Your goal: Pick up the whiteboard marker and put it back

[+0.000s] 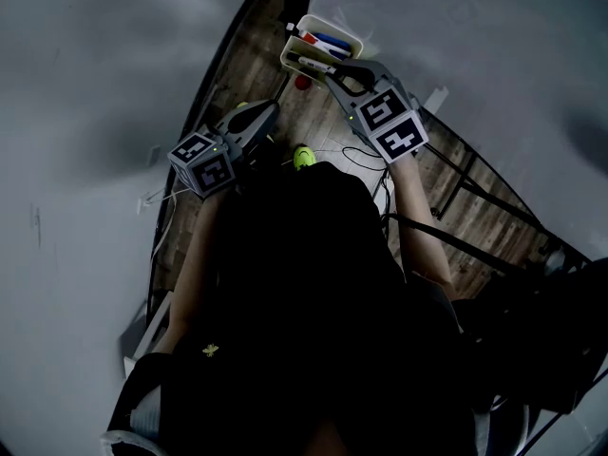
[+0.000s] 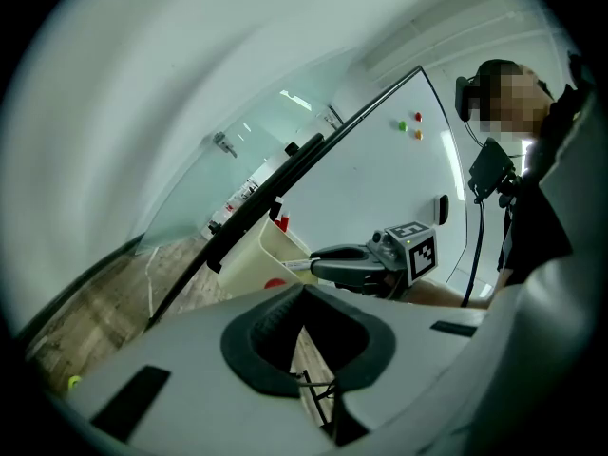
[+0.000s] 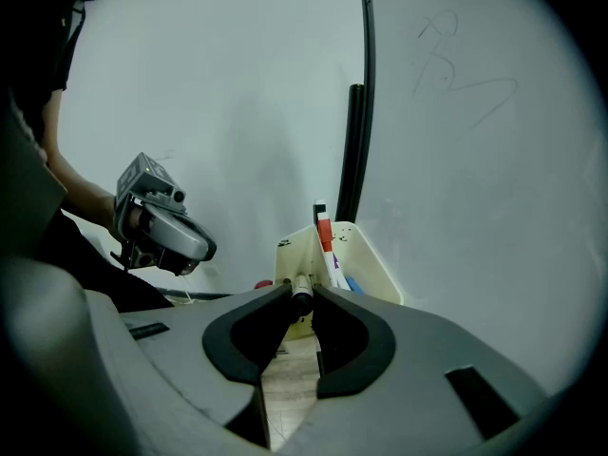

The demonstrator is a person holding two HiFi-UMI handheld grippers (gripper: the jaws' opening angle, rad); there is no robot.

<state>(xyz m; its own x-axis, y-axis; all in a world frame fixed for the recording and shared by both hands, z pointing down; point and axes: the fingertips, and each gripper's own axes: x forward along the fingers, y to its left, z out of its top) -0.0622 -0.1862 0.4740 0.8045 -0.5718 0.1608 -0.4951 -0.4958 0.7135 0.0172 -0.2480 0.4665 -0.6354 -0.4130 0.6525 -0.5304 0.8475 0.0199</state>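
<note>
The wood-plank floor (image 1: 323, 112) runs as a narrow strip between pale whiteboard panels. On it lie a small red round object (image 1: 302, 82), a neon yellow-green object (image 1: 303, 157) too small to identify, and a thin black cable (image 1: 361, 157) that loops between them. Black metal frame bars (image 1: 475, 174) cross the boards farther right. A cream plastic two-compartment holder (image 1: 334, 21) sits against the whiteboard beside a black edge strip. Its far compartment holds a blue marker (image 1: 332, 42) and a red-capped marker (image 1: 310, 38), side by side.
</note>
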